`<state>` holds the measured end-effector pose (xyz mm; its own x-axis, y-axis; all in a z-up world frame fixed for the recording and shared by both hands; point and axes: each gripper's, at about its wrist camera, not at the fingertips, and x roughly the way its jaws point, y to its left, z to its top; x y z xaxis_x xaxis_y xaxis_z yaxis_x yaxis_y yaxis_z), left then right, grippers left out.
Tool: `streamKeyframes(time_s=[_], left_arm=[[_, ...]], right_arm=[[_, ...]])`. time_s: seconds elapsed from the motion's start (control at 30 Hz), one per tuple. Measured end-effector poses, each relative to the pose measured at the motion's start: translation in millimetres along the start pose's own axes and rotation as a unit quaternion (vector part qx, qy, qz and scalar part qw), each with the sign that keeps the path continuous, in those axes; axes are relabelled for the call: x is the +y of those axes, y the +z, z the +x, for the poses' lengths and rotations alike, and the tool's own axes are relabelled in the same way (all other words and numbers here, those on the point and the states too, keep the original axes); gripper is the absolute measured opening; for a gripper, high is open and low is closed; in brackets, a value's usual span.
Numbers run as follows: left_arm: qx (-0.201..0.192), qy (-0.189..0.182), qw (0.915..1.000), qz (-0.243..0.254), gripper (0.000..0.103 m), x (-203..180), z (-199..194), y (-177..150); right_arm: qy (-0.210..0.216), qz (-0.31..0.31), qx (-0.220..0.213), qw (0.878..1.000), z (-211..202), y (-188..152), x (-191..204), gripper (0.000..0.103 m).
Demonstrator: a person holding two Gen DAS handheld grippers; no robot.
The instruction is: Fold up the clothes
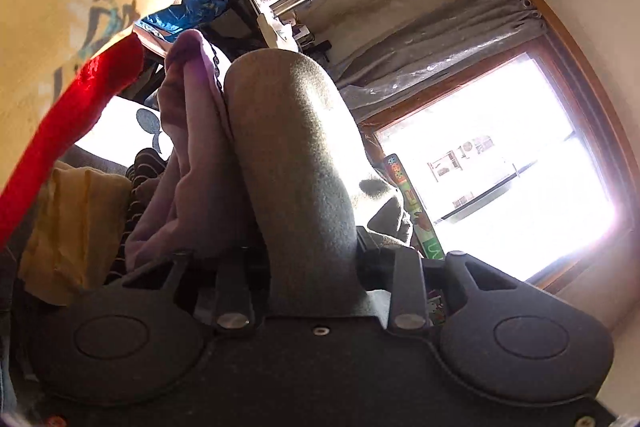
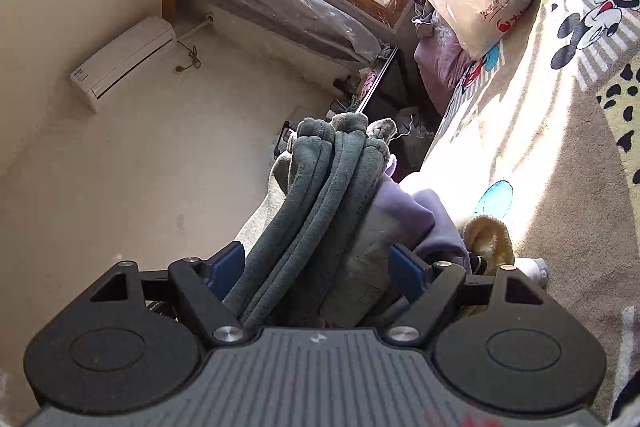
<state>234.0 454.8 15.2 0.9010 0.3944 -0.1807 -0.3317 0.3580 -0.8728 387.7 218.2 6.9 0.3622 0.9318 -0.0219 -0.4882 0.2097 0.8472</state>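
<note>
Right wrist view: right gripper (image 2: 320, 259) clamps the bunched grey fleece garment (image 2: 320, 187); left gripper (image 1: 304, 255) grips its smooth fold between its fingers. Thick layers could slip out, probably.

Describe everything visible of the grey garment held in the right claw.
The grey garment is thick, fleece-like fabric, bunched into several rolled folds with stitched hems running lengthwise. It stands up between the fingers of the right claw, which is shut on it, and its gathered end pokes beyond them. A lilac cloth presses against its right side. It is held off the patterned bedspread; its lower part is hidden.
</note>
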Motion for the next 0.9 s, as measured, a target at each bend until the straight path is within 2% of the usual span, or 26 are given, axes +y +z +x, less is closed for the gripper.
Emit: streamKeyframes(time_s=[0.03,0.13,0.2,0.33,0.4,0.43,0.47,0.53,0.6,0.67,0.7,0.73,0.83,0.9], left_arm=[[-0.007,0.011,0.9999,-0.001,0.060,-3.5,-3.3,0.0],[-0.048,0.046,0.9972,0.035,0.074,-21.9,-34.6,-7.0],[-0.056,0.057,0.9953,0.055,0.083,-25.9,-49.7,-14.5],[-0.041,0.060,0.9948,0.070,0.084,-20.2,-68.9,-31.4],[-0.029,0.068,0.9949,0.069,0.084,-13.9,-56.8,-32.4],[-0.022,0.060,0.9956,0.068,0.083,-12.0,-53.2,-32.2],[-0.010,0.045,0.9971,0.061,0.080,-10.4,-45.1,-28.3],[0.004,0.032,0.9985,0.045,0.057,-10.8,-29.3,-15.6],[0.005,0.047,0.9978,0.046,0.057,-14.5,-46.7,-18.6],[0.008,0.062,0.9968,0.050,0.062,-17.9,-64.5,-22.9],[0.015,0.064,0.9960,0.060,0.073,-17.7,-74.4,-29.6],[0.026,0.057,0.9958,0.068,0.077,-14.8,-84.1,-37.8],[0.075,0.043,0.9917,0.095,0.079,-1.3,-113.3,-65.9],[0.116,0.035,0.9838,0.132,0.081,7.7,-134.5,-87.8]], right_arm=[[0.000,-0.016,0.001,1.000,-12.2,1.1,5.0,0.081],[-0.003,-0.049,0.005,0.999,-49.6,4.0,16.2,0.085],[-0.001,-0.058,0.012,0.998,-75.9,5.2,19.6,0.086],[-0.001,-0.062,0.022,0.998,-126.6,-3.8,19.8,0.087],[-0.008,-0.073,0.030,0.997,-155.8,-15.2,23.3,0.088],[-0.011,-0.079,0.035,0.996,-170.6,-21.1,25.2,0.088],[-0.020,-0.086,0.038,0.995,-184.3,-27.2,26.6,0.089],[-0.042,-0.096,0.045,0.993,-211.6,-40.3,28.4,0.094],[-0.089,-0.099,0.061,0.989,-233.1,-49.8,28.2,0.096],[-0.135,-0.106,0.072,0.982,-252.6,-57.0,30.1,0.097],[-0.150,-0.111,0.069,0.980,-263.4,-58.8,32.2,0.100],[-0.164,-0.116,0.066,0.977,-274.2,-60.5,34.4,0.103],[-0.207,-0.128,0.058,0.968,-302.0,-64.3,42.4,0.103],[-0.241,-0.139,0.055,0.959,-318.8,-68.7,51.0,0.103]])
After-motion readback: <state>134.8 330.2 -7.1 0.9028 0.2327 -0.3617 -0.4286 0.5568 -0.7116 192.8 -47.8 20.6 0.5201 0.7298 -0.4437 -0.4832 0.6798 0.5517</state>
